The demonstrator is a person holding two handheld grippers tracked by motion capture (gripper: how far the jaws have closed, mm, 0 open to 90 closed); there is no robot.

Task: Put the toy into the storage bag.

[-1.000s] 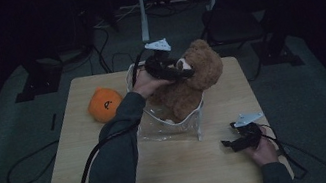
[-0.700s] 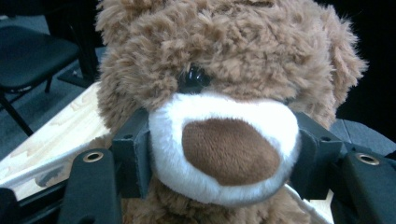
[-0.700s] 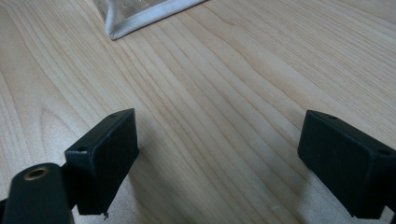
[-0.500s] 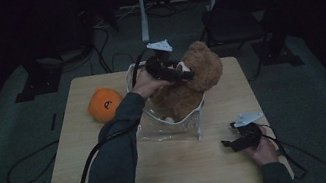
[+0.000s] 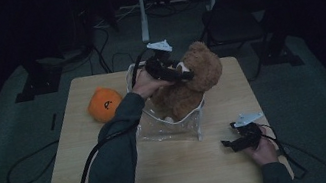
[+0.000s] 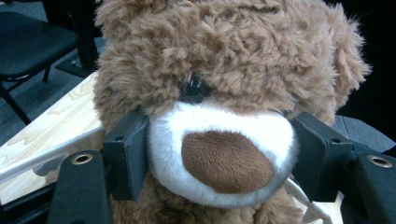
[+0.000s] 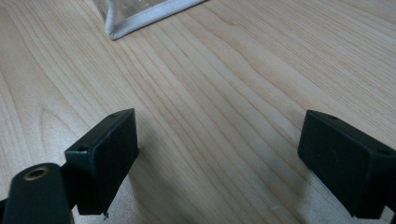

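Note:
A brown teddy bear point(image 5: 203, 71) sits upright in a clear plastic bag point(image 5: 170, 128) on the wooden table point(image 5: 180, 169). My left gripper point(image 5: 183, 73) reaches its face from the left. In the left gripper view the white muzzle point(image 6: 224, 158) fills the space between the jaws of my left gripper point(image 6: 222, 154). Those jaws have just been opening, and both pads point(image 6: 133, 154) still lie against the muzzle's sides. My right gripper point(image 5: 229, 145) rests low near the table's front right, open over bare wood point(image 7: 217, 158).
An orange plush ball point(image 5: 104, 103) lies on the table to the left of the bag. A corner of the bag's white seam point(image 7: 140, 21) lies ahead of the right gripper. A dark chair point(image 5: 233, 23) and stand legs are beyond the far edge.

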